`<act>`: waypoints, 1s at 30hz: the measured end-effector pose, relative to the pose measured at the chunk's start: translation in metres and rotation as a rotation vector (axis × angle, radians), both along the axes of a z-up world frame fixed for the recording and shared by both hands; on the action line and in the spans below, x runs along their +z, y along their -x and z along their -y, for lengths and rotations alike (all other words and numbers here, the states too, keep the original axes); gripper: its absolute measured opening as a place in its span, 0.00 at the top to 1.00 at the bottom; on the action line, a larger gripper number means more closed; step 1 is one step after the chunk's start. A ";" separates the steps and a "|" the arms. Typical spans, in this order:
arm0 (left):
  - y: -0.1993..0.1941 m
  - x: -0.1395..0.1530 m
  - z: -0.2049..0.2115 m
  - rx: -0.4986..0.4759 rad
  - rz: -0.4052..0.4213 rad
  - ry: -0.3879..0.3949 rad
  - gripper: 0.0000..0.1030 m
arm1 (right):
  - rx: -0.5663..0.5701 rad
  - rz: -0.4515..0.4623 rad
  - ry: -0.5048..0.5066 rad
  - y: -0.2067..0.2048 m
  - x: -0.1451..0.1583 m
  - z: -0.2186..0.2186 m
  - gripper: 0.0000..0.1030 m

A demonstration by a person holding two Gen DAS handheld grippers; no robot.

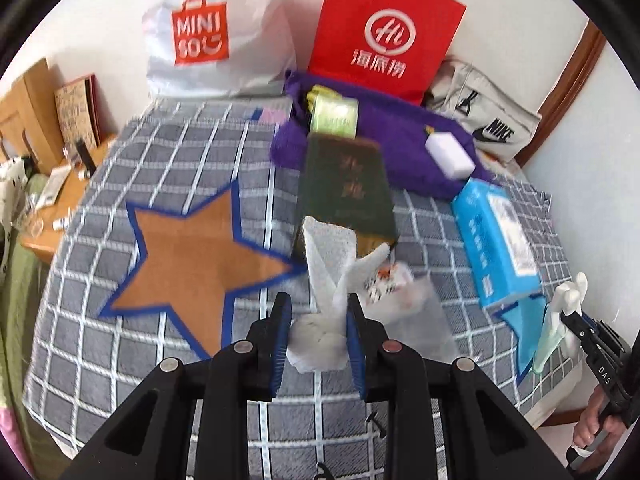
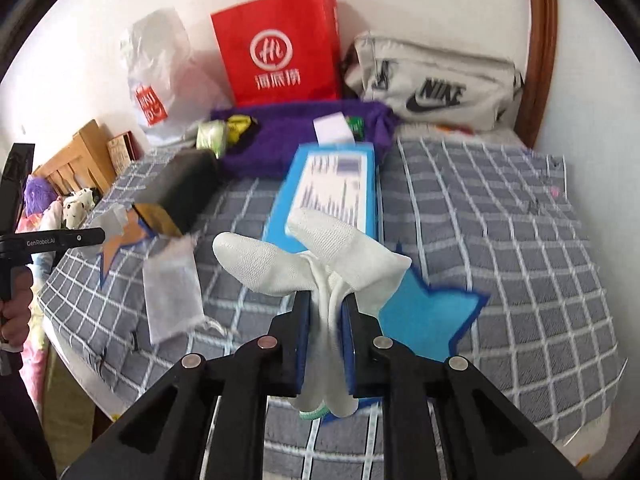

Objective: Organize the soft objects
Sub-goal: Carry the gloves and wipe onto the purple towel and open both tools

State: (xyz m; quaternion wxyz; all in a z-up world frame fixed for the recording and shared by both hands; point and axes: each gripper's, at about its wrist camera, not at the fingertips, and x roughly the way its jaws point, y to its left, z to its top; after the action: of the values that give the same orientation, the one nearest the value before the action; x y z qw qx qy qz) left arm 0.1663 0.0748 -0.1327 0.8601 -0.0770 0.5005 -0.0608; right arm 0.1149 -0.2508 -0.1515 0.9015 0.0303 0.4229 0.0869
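My left gripper (image 1: 318,300) is shut on a thin white cloth (image 1: 320,344) with a small printed patch. The cloth is bunched between the blue pads and lifted off the checked blanket (image 1: 168,148). From the right wrist view the same cloth (image 2: 172,292) hangs loose under the left gripper (image 2: 102,236). My right gripper (image 2: 326,300) is shut on a white knit glove (image 2: 280,260). The glove's fingers splay out in front and its green cuff hangs below the pads. At the far right of the left wrist view the right gripper (image 1: 576,320) holds the glove (image 1: 568,296) above the bed.
On the bed lie a dark green book (image 1: 344,184), a blue tissue pack (image 1: 496,240) and a purple towel (image 1: 384,148) bearing a white sponge block (image 1: 450,154) and a green packet (image 1: 334,116). Red, white and Nike bags (image 1: 480,120) line the wall. A wooden nightstand (image 1: 52,208) stands left.
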 end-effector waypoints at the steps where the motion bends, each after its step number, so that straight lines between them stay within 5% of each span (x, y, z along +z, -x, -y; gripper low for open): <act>1: -0.003 0.004 0.001 0.000 0.008 -0.001 0.75 | 0.002 0.009 0.003 -0.002 0.003 -0.001 0.86; 12: -0.048 0.036 0.016 -0.008 0.061 -0.028 0.75 | -0.006 0.043 -0.081 -0.065 0.035 -0.002 0.86; 30: -0.145 0.039 0.020 0.032 0.060 0.013 0.75 | -0.021 0.089 -0.103 -0.187 0.060 -0.005 0.86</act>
State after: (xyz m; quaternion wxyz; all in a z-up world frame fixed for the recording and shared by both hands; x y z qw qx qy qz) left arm 0.3111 0.0550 -0.0940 0.8752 -0.0887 0.4726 -0.0525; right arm 0.3015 -0.2462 -0.0912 0.9175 0.0774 0.3771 0.1004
